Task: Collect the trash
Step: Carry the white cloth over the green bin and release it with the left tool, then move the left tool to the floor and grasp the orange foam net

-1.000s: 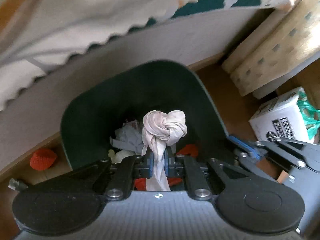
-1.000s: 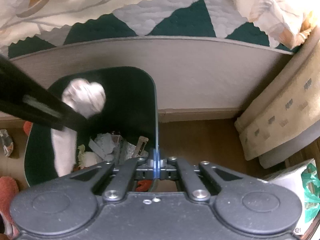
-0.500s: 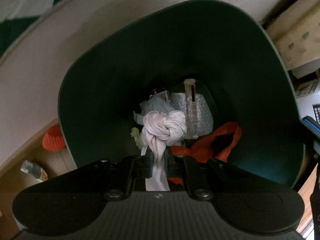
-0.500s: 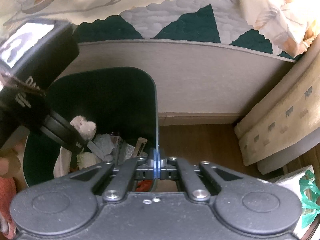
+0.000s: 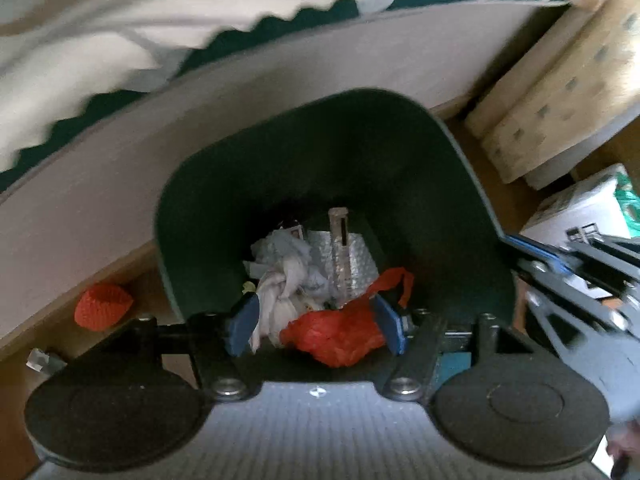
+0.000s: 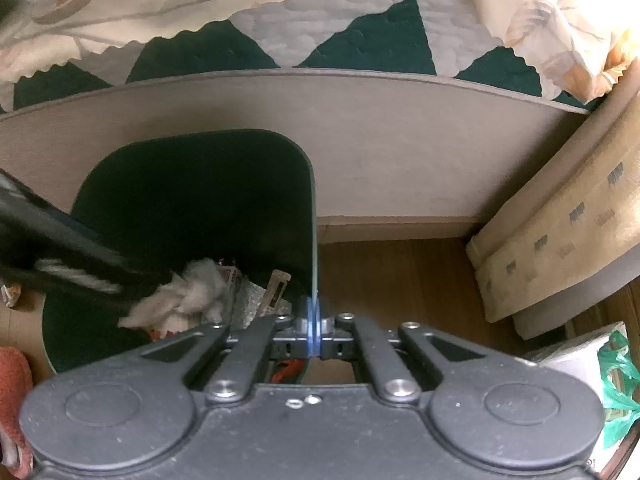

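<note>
A dark green trash bin (image 5: 400, 152) stands on the floor against a grey board. My left gripper (image 5: 316, 326) is open above its mouth. The knotted white cloth (image 5: 280, 292) lies loose inside the bin among paper scraps, an orange bag (image 5: 340, 336) and a clear tube (image 5: 342, 248). My right gripper (image 6: 313, 330) is shut on the bin's right rim (image 6: 313, 240). The white cloth (image 6: 188, 292) also shows in the right wrist view, below the blurred left gripper arm (image 6: 60, 256).
A red knitted item (image 5: 102, 306) and a small wrapper (image 5: 40, 360) lie on the wooden floor left of the bin. A patterned cushion (image 6: 560, 232) leans at the right. A white box (image 5: 576, 216) with a green bag (image 6: 616, 392) stands at the right.
My left gripper opened and let go of the knotted white cloth, which now lies in the bin. The left gripper has pulled back up out of the bin. The right gripper has not moved.
</note>
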A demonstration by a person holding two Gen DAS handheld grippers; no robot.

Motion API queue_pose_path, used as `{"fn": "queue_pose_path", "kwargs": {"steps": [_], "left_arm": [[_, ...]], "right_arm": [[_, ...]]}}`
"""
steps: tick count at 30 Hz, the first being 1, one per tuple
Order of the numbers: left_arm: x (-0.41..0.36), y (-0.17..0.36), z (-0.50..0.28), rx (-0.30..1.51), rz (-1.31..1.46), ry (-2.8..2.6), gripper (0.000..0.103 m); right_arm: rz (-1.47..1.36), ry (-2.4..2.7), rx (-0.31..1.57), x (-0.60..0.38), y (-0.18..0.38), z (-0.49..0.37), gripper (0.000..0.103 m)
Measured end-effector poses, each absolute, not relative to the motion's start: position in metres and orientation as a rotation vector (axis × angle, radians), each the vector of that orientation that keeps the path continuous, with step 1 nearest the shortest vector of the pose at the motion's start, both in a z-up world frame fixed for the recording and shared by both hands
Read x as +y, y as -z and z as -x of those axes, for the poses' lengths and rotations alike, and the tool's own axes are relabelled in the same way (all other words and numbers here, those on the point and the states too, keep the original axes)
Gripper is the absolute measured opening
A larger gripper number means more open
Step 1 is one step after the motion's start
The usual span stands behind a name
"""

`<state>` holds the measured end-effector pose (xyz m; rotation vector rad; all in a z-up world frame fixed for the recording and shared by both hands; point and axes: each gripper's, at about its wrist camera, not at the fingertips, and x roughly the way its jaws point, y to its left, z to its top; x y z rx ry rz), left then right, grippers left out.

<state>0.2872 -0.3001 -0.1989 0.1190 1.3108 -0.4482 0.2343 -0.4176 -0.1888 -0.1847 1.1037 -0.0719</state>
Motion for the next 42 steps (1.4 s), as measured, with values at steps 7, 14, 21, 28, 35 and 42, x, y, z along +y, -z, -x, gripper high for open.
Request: {"fn": "queue_pose_path", "kwargs": {"steps": [7,14,21,28,35,42], "left_arm": [[-0.238,0.165,-0.259,1.245,-0.054,0.412,0.071],[-0.142,0.177,-0.253,1.267,-0.004,0.186,0.071],[-0.057,0.22,-0.268,1.296,0.08,0.005,0.079],[-0.044,0.273,-0.294,1.277,0.055,-0.006,0.079],[-0.06,0.341,-0.334,1.29,0.144,-0.054,0.079],[-0.052,0.401,-0.363,1.328,0.216,-0.204,0.079]], "right_arm": [[0.187,0.089,1.12,-0.415,0.193,-0.239,0.001],[0.166,0.102,1.152,-0.42,0.202,-0.242,0.001],[0.003,0.138,1.23,-0.439,0.21,-0.249,0.003],[-0.059,0.099,1.283,-0.44,0.223,-0.254,0.003],[-0.027,0.075,1.309,-0.443,0.236,-0.252,0.009],[-0.035,0.05,1.354,-0.439,0.251,-0.254,0.009]]}}
